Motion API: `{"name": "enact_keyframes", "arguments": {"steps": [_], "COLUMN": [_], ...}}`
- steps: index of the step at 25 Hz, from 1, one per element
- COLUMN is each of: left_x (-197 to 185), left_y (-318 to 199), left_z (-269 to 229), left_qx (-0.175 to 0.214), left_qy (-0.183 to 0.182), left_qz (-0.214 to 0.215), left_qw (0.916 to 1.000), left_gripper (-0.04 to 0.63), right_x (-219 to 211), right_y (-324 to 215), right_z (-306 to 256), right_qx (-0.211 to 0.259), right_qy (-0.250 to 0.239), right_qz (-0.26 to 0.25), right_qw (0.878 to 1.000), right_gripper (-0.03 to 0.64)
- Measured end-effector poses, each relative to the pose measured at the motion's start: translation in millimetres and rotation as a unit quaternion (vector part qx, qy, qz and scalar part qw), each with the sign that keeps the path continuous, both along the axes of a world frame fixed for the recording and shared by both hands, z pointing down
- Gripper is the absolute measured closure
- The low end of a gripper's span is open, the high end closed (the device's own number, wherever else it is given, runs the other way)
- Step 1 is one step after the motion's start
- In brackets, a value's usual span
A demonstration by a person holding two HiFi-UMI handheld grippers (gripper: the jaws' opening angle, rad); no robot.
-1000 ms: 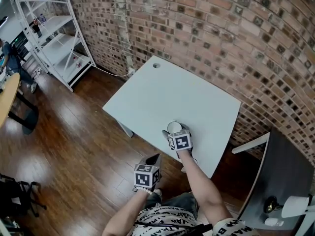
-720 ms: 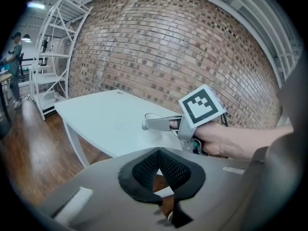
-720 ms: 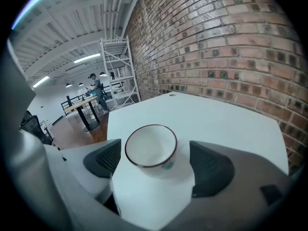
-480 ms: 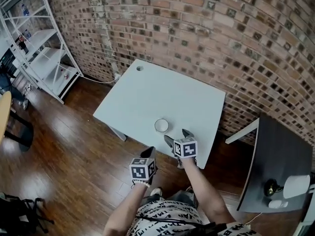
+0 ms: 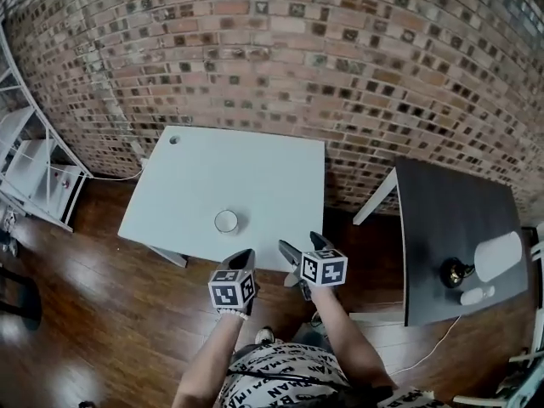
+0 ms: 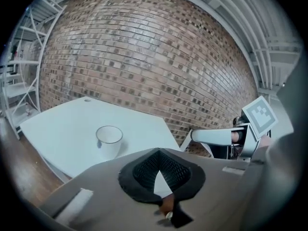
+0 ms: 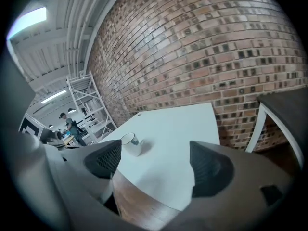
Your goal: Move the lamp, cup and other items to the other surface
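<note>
A white cup [image 5: 226,221] with a dark rim stands upright near the front edge of the white table [image 5: 255,168]; it also shows in the left gripper view [image 6: 109,139] and the right gripper view [image 7: 130,142]. On the dark table [image 5: 442,219] to the right stand a lamp [image 5: 495,257] with a white shade and, beside it, a small white item [image 5: 476,295]. My left gripper [image 5: 245,257] [image 6: 159,150] is shut and holds nothing. My right gripper [image 5: 303,246] [image 7: 156,162] is open and empty. Both hang just short of the white table's front edge, apart from the cup.
A brick wall [image 5: 297,58] runs behind both tables. A white shelf rack [image 5: 25,168] stands at the far left on the wooden floor [image 5: 102,313]. A gap separates the two tables. A cable [image 5: 429,347] lies on the floor near the dark table.
My right gripper has let go of the cup and drawn back off the white table. The view has swung right, so the dark table with the lamp shows more fully.
</note>
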State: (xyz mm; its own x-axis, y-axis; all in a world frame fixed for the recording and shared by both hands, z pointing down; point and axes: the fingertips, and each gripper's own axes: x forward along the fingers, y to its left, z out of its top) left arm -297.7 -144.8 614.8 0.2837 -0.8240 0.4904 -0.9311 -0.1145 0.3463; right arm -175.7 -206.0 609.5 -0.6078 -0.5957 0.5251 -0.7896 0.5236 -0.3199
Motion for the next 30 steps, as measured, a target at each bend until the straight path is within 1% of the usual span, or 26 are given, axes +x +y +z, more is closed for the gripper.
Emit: {"name": "enact_keyframes", "arguments": {"steps": [2, 5, 9, 11, 12, 13, 15, 17, 19, 23, 26, 30], "left_x": [20.8, 66.1, 118.8, 155.7, 177.3, 198.3, 236.6, 274.7, 314.2, 391.7, 453.6, 523.1], "left_y": [-1.5, -3.4, -5.1, -4.8, -4.3, -3.5, -0.2, 5.3, 10.8, 15.2, 20.0, 21.8], "left_z": [-3.0, -4.0, -11.6, -13.2, -13.6, -13.9, -15.2, -17.7, -20.8, -23.7, -25.4, -26.0], "left_qx": [0.003, -0.001, 0.006, 0.010, 0.011, 0.012, 0.014, 0.015, 0.018, 0.028, 0.028, 0.029], "left_qy": [-0.001, 0.008, 0.018, 0.022, 0.023, 0.024, 0.026, 0.027, 0.027, 0.020, 0.034, 0.033], "left_qz": [0.034, 0.097, 0.144, 0.184, 0.210, 0.233, 0.269, 0.303, 0.341, 0.404, 0.433, 0.464], "left_qw": [0.9994, 0.9953, 0.9895, 0.9826, 0.9775, 0.9721, 0.9628, 0.9526, 0.9394, 0.9141, 0.9005, 0.8849], "left_gripper": [0.589, 0.589, 0.589, 0.589, 0.589, 0.589, 0.589, 0.589, 0.589, 0.589, 0.589, 0.589], "right_x": [17.0, 59.0, 106.3, 141.8, 164.2, 186.3, 227.4, 271.4, 318.0, 408.3, 480.7, 559.6], "right_y": [5.6, 16.9, 25.5, 35.2, 41.5, 47.6, 58.0, 67.9, 78.4, 95.8, 113.2, 124.3], "right_z": [-6.5, -9.6, -10.3, -9.4, -8.9, -8.6, -9.3, -15.2, -23.0, -26.3, -22.3, -19.1], "right_qx": [0.005, 0.009, 0.008, 0.009, 0.012, 0.015, 0.022, 0.037, 0.055, 0.076, 0.078, 0.082], "right_qy": [-0.010, -0.015, -0.020, -0.020, -0.017, -0.015, -0.011, -0.011, -0.011, -0.008, -0.002, 0.000], "right_qz": [0.022, 0.073, 0.110, 0.145, 0.171, 0.196, 0.236, 0.281, 0.329, 0.405, 0.459, 0.506], "right_qw": [1.000, 0.997, 0.994, 0.989, 0.985, 0.980, 0.971, 0.959, 0.943, 0.911, 0.885, 0.859], "right_gripper": [0.161, 0.161, 0.161, 0.161, 0.165, 0.187, 0.187, 0.188, 0.210, 0.210, 0.202, 0.204]}}
